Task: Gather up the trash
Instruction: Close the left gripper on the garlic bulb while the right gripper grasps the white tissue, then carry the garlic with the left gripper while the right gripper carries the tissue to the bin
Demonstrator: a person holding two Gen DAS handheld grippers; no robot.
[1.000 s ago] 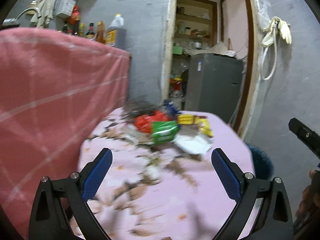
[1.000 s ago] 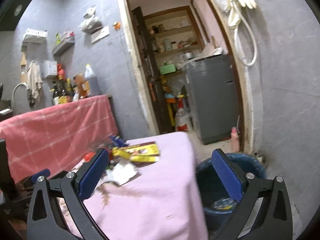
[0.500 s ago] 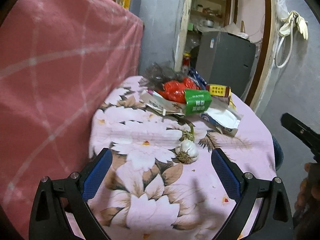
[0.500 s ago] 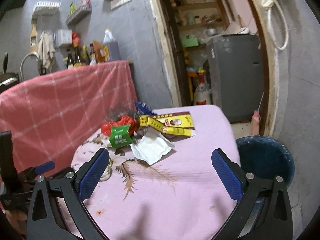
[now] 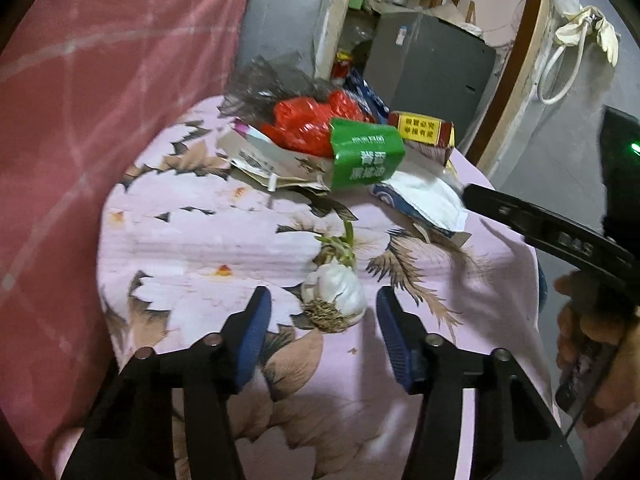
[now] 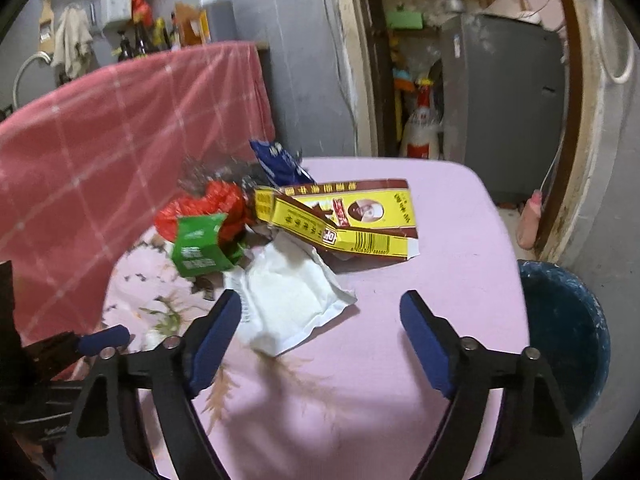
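A sprouting garlic bulb point(image 5: 336, 300) lies on the pink flowered tablecloth point(image 5: 192, 232). My left gripper point(image 5: 322, 322) is open with its jaws on either side of the bulb, apart from it. Behind lies a trash pile: green carton point(image 5: 364, 154), red plastic bag point(image 5: 308, 120), white wrapper point(image 5: 428, 200), grey film point(image 5: 264, 80). My right gripper point(image 6: 320, 326) is open just above the white wrapper point(image 6: 288, 300), with the yellow flattened box point(image 6: 348, 220) and green carton point(image 6: 198, 248) beyond.
A dark blue bin point(image 6: 564, 332) stands on the floor right of the table. A pink checked cloth point(image 5: 100, 120) hangs at the left. A grey appliance point(image 6: 504, 116) stands in the doorway behind.
Both grippers have moved forward and down toward the table. The left jaws have narrowed around the garlic bulb; the right jaws have narrowed a little over the white wrapper.
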